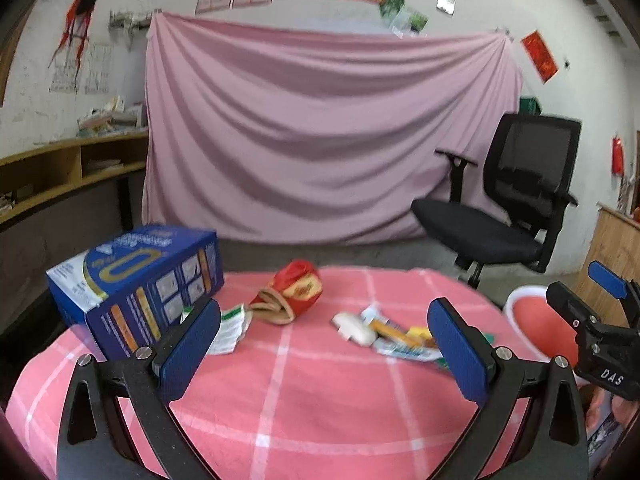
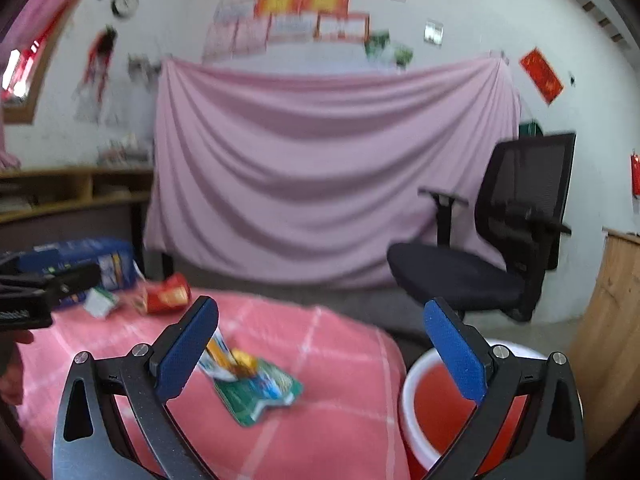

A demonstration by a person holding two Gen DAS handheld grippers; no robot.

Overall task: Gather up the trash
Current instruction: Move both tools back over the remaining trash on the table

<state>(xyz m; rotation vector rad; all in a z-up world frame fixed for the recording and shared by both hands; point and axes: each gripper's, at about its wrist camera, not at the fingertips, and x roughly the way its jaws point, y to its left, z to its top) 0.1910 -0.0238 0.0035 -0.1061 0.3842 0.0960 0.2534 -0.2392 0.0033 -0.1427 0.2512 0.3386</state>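
Both grippers hover over the round table in its pink checked cloth, and nothing is in hand. The left gripper has its blue pads spread wide with only cloth between them; the right gripper is just as wide apart and empty.

The trash lies scattered ahead: a crumpled red wrapper mid-table, a white folded leaflet beside the blue carton, a small white wad, and a heap of green and yellow packets near the table's right side. The red bin with its white rim sits off the table edge, under the right gripper's outer finger.

This looks like the approach to a pickup, with no piece seized yet. The packet heap is nearest the right gripper, just beside its inner finger, so the next move likely calls for lowering over it, pinching the flat, thin packets firmly, then swinging right to the bin.
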